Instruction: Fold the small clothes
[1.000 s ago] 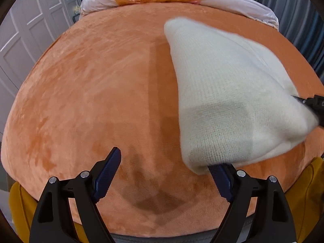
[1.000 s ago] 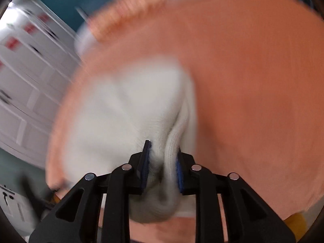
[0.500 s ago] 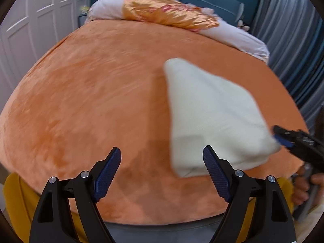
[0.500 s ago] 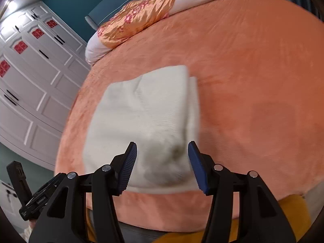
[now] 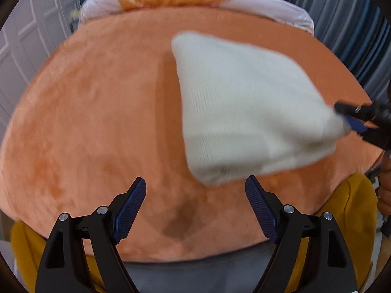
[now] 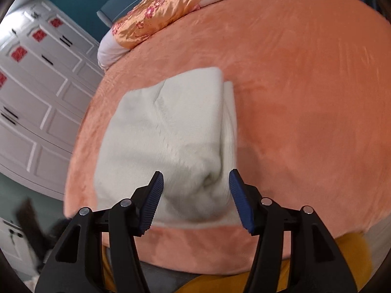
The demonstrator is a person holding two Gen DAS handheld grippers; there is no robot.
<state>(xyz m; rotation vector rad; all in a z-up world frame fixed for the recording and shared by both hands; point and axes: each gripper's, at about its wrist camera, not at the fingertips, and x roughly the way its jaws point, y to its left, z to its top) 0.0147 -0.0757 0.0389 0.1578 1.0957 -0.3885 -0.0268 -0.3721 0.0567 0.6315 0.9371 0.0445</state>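
Note:
A cream knitted garment [image 5: 246,107] lies folded in a thick bundle on the orange bedspread [image 5: 102,112]; it also shows in the right wrist view [image 6: 168,136]. My left gripper [image 5: 195,207] is open and empty, just below and left of the garment's near corner. My right gripper [image 6: 195,200] is open, its jaws standing on either side of the garment's near folded edge without pinching it. In the left wrist view the right gripper's tip [image 5: 354,117] sits at the garment's right corner.
An orange floral satin pillow [image 6: 161,12] and a white one [image 5: 268,7] lie at the bed's far end. White wardrobe doors [image 6: 36,97] stand on the left, blue curtains [image 5: 361,39] on the right. A yellow cloth [image 5: 352,210] hangs at the near edge.
My right gripper has let go of the garment and opened, and the garment has dropped flat on the bed. My left gripper has drawn back off the garment's near corner.

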